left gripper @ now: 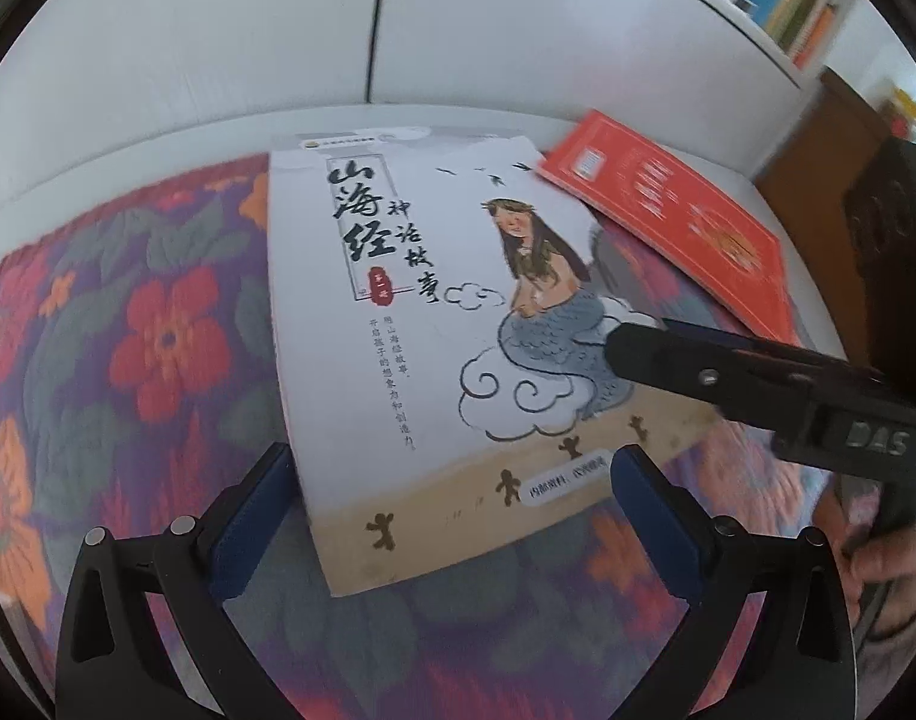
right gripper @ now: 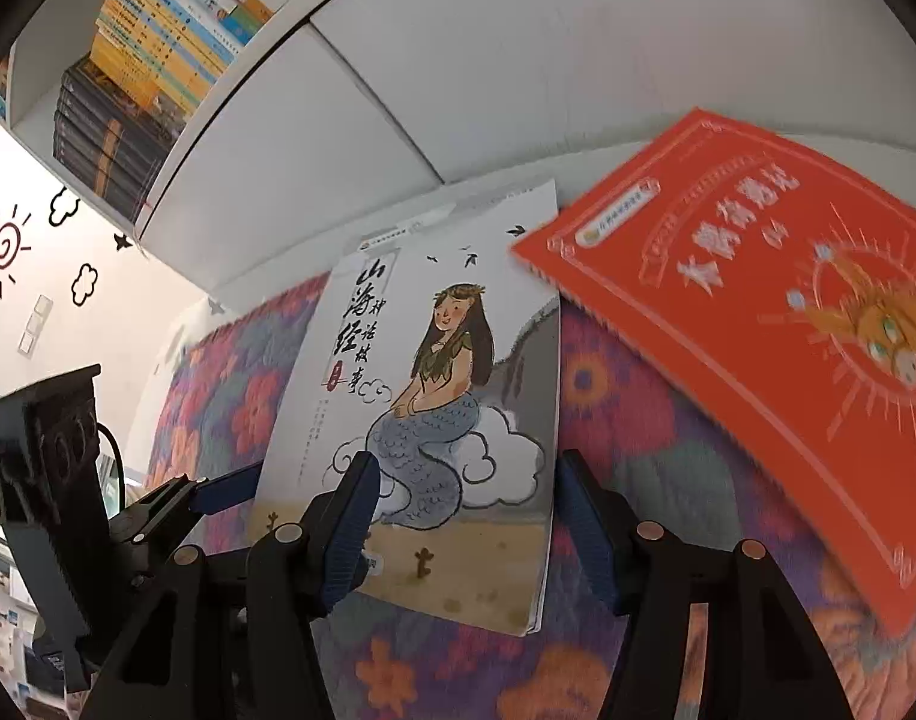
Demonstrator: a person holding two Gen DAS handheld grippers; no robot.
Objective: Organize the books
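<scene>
A white cabinet (left gripper: 218, 48) is seen filling the background, with a dark seam between its doors, and a shelf of upright books (right gripper: 152, 60) is fitted beside it. A flowered quilt (left gripper: 128, 330) in purple, red and orange is spread below, covering the surface on which the loose books are laid; whether that surface is a bed or a tabletop cannot be told.

Two books are found on the quilt. The white book (left gripper: 398, 312), illustrated with a mermaid seated on a cloud, is laid face up with its far end against the base of the cabinet. The red book (left gripper: 668, 210) is placed just beside it on the right, its near corner overlapping the white book's top right corner.

The left gripper (left gripper: 452, 510) is held over the white book's near end, its jaws spread wide on either side of the cover's lower edge and not pressed against it. The right gripper (right gripper: 464, 516) is brought in from the right side; its jaws are parted, with the white book's lower right corner lying between them. One blue pad is seen over the cover and the other at its right edge, but no clamping on the book can be made out. A hand (left gripper: 890, 564) is partly visible on the right gripper's handle.
</scene>
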